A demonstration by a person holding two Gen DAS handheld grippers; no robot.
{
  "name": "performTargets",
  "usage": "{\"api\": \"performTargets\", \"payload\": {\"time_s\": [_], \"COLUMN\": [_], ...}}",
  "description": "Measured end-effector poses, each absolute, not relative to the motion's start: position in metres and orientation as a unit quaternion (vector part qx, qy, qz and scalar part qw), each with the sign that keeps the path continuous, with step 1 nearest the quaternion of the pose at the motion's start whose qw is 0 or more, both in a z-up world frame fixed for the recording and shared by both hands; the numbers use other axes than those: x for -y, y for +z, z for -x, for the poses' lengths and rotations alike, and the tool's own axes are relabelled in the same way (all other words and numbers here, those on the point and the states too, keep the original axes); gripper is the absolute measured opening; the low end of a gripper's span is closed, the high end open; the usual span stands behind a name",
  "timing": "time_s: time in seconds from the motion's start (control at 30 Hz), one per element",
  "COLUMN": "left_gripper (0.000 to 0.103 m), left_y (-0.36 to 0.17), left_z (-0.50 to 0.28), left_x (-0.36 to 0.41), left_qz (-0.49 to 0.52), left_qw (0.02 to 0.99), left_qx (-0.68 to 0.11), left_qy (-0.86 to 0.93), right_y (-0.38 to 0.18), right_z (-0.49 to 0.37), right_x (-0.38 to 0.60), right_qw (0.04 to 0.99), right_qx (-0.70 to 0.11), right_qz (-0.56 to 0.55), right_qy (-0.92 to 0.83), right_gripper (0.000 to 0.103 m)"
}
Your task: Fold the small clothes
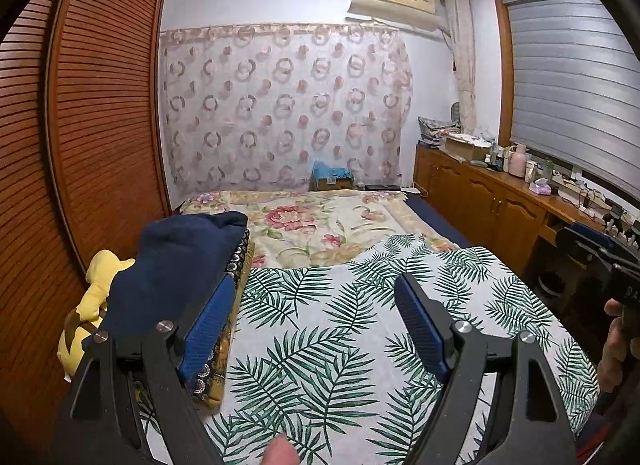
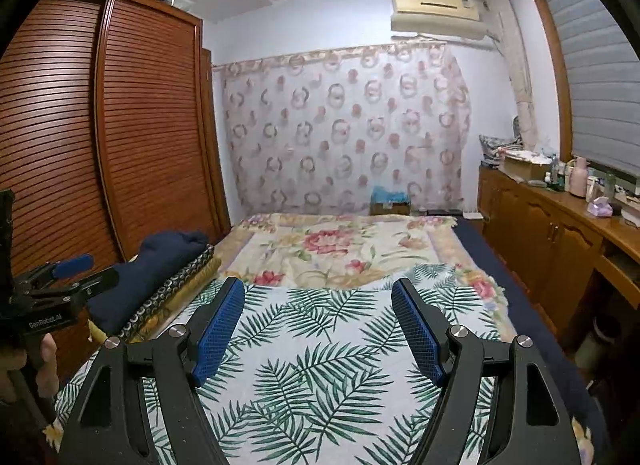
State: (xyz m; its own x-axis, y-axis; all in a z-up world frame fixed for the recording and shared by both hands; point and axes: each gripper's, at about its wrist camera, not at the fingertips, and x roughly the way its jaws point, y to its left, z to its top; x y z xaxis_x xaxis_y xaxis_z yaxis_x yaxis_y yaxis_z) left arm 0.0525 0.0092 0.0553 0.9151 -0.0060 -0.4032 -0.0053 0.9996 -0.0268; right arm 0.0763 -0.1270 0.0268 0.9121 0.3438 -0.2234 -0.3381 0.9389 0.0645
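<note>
A navy blue garment [image 1: 176, 265] lies on top of a stack of folded patterned fabrics [image 1: 236, 261] at the left edge of the bed; it also shows in the right wrist view [image 2: 160, 265]. A yellow cloth item [image 1: 96, 297] lies beside the stack by the wardrobe. My left gripper [image 1: 316, 305] is open and empty, held above the palm-leaf sheet [image 1: 340, 325], with its left finger close to the stack. My right gripper [image 2: 318, 305] is open and empty above the same sheet [image 2: 320, 365]. The left gripper also shows in the right wrist view [image 2: 68, 273] at the far left.
A floral blanket [image 1: 320, 225] covers the far half of the bed. A slatted wooden wardrobe [image 1: 80, 125] stands on the left. A wooden cabinet [image 1: 480, 193] with bottles and boxes runs along the right under a window. A patterned curtain [image 1: 280, 105] hangs on the far wall.
</note>
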Motion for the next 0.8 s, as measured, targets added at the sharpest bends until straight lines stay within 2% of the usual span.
{"api": "performTargets", "payload": {"time_s": [0.8], "left_gripper": [0.082], "left_y": [0.056], "left_z": [-0.05], "left_x": [-0.011], "left_qz": [0.015], "left_qw": [0.979], "left_qx": [-0.202], "left_qy": [0.004], "right_y": [0.02], "right_z": [-0.08], "right_x": [0.149], "right_qw": [0.977], "right_qx": [-0.121], "right_qz": [-0.011], "right_qy": [0.177], "right_gripper": [0.078]}}
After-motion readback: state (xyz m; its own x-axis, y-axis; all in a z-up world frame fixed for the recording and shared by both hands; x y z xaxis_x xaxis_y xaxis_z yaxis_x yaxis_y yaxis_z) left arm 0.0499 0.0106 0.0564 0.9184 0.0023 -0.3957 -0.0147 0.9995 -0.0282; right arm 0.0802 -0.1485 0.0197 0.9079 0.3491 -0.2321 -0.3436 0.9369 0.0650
